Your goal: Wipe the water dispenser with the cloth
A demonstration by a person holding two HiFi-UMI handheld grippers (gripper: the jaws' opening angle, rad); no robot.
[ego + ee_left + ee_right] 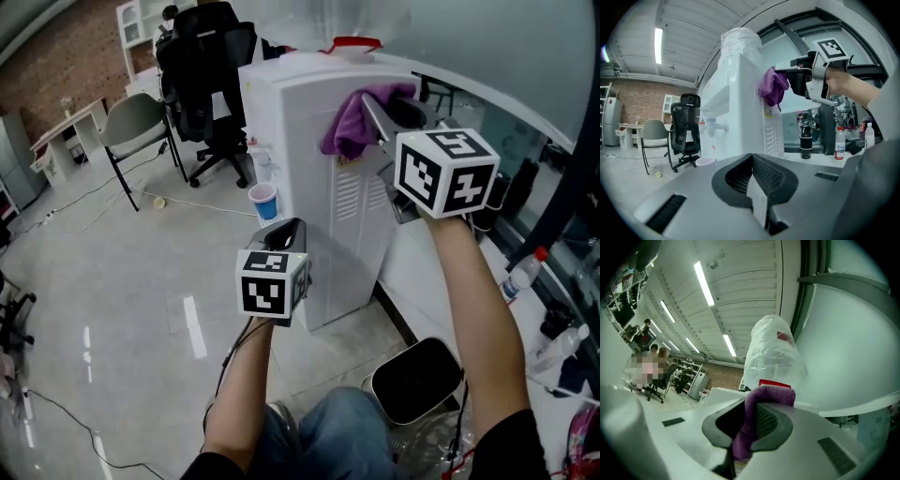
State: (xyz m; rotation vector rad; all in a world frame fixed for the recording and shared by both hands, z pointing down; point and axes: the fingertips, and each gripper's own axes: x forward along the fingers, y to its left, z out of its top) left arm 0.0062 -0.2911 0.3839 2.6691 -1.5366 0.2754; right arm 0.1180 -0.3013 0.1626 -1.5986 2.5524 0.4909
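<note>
Where the purple cloth (356, 122) hangs bunched against the upper edge of the water dispenser (319, 216), it is pinched between the fingers of the right gripper (380, 111), which is held level with the cabinet top. This grip leaves a loose fold free to drag over the white vented panel, so the wipe is probably at its start near the top (a judgement, not an observation). The left gripper (287, 231) hangs lower, apart from the cabinet, with its fingers pressed together on nothing. It appears parked clear of the stroke.

The right gripper view shows the cloth running between the fingers, with the plastic-wrapped bottle (771, 350) above. The head view shows little of that bottle. Only the left gripper view shows the taps (715, 125) on the front face. A blue paper cup (264, 201) sits low by the dispenser's front.
</note>
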